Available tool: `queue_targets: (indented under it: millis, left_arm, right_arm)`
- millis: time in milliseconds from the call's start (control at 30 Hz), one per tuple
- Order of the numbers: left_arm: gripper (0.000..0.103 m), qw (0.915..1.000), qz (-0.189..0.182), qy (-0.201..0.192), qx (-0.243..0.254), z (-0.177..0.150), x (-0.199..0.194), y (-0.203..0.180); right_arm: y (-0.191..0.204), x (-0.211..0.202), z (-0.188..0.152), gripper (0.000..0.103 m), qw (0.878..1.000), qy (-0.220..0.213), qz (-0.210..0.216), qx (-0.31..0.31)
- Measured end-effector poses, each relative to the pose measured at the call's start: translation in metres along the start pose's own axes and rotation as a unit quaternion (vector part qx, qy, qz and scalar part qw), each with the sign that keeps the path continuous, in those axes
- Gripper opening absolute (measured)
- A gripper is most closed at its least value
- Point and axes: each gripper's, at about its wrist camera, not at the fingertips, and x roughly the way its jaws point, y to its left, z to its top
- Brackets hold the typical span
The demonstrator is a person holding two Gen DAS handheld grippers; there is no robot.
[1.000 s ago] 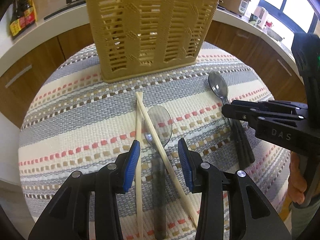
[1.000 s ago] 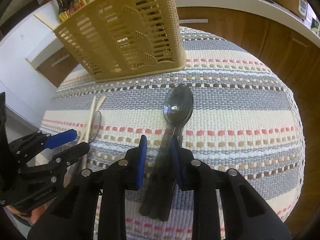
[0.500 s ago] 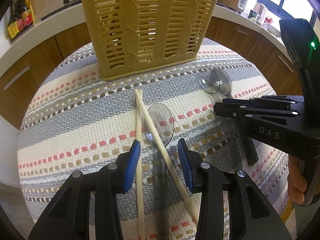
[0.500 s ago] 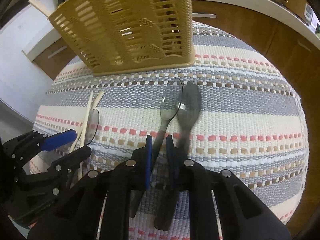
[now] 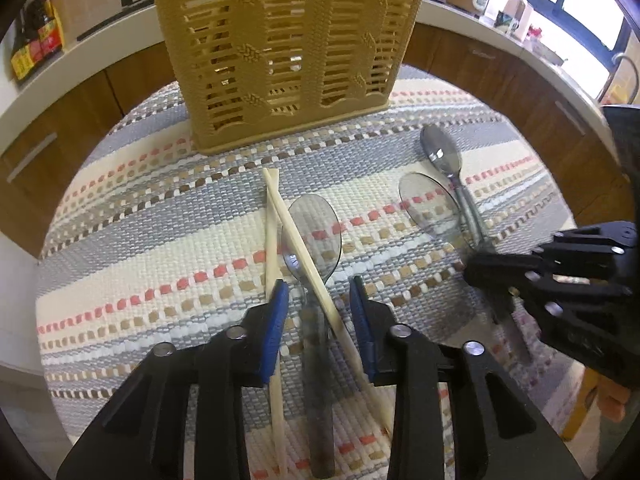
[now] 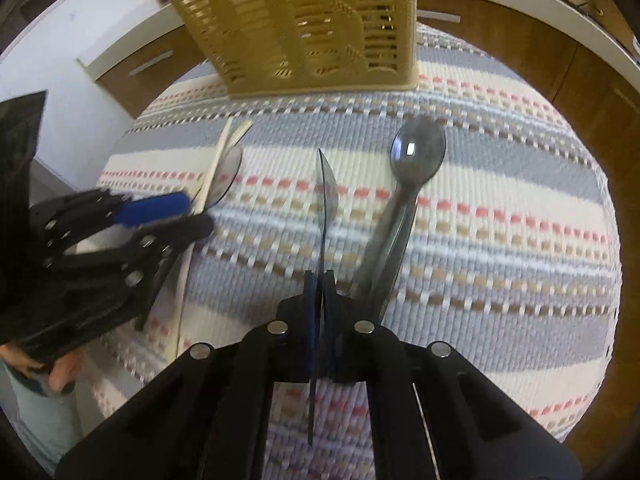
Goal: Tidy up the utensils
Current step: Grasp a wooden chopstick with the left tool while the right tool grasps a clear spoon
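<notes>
Right tongs lift one clear spoon; left tongs wait spread.

Left tongs (image 5: pixel 319 306), lower centre of their view, spread astride chopsticks (image 5: pixel 273 240) and a spoon (image 5: pixel 312 236) on the striped bench (image 5: pixel 140 240). Right tongs (image 6: pixel 319 280) pinch a clear spoon (image 6: pixel 326 192) edge-on; grey spoon (image 6: pixel 416 156) lies right. Basket (image 6: pixel 304 28) top centre.
</notes>
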Motion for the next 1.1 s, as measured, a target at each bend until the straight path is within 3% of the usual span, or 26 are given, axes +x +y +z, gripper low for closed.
queue_targets:
  millis: [100,200,300,367,433,633,867,967,1000,1100]
  left_arm:
    - [0.01,0.9999,0.014,-0.001,0.004,0.0,0.001,-0.004]
    - [0.01,0.9999,-0.007,0.003,-0.011,-0.002,-0.002,-0.002]
    - [0.01,0.9991,-0.027,-0.014,-0.03,-0.004,-0.012,0.004]
    - [0.01,0.9985,-0.033,-0.02,-0.038,-0.006,-0.019,0.01]
    - [0.01,0.9983,-0.032,-0.024,-0.042,-0.008,-0.026,0.018]
    - [0.01,0.9967,-0.052,-0.026,-0.057,-0.015,-0.037,0.039]
    - [0.011,0.9971,-0.059,0.001,-0.048,-0.023,-0.024,0.041]
    - [0.014,0.9953,-0.082,0.003,-0.051,-0.025,-0.024,0.044]
    - [0.018,0.9951,-0.084,0.006,-0.052,-0.026,-0.023,0.046]
    - [0.019,0.996,-0.074,0.01,-0.048,-0.027,-0.022,0.047]
  right_arm:
    - [0.0,-0.008,-0.007,0.003,1.0,-0.014,-0.016,-0.008]
    - [-0.001,-0.012,-0.01,0.005,0.999,-0.009,-0.029,-0.014]
    - [-0.001,-0.01,-0.01,0.015,1.0,-0.005,-0.023,-0.016]
    - [-0.003,-0.014,-0.01,0.031,1.0,-0.006,-0.021,-0.019]
    - [0.001,-0.014,-0.008,0.035,0.999,-0.005,-0.031,-0.026]
    - [0.012,-0.002,0.008,0.035,0.997,0.005,-0.066,-0.036]
    - [0.04,0.018,0.018,0.011,0.992,0.021,-0.098,-0.079]
    - [0.046,0.021,0.018,0.011,0.991,0.018,-0.103,-0.087]
    - [0.047,0.021,0.017,0.011,0.991,0.018,-0.102,-0.086]
    - [0.048,0.02,0.016,0.011,0.992,0.017,-0.097,-0.084]
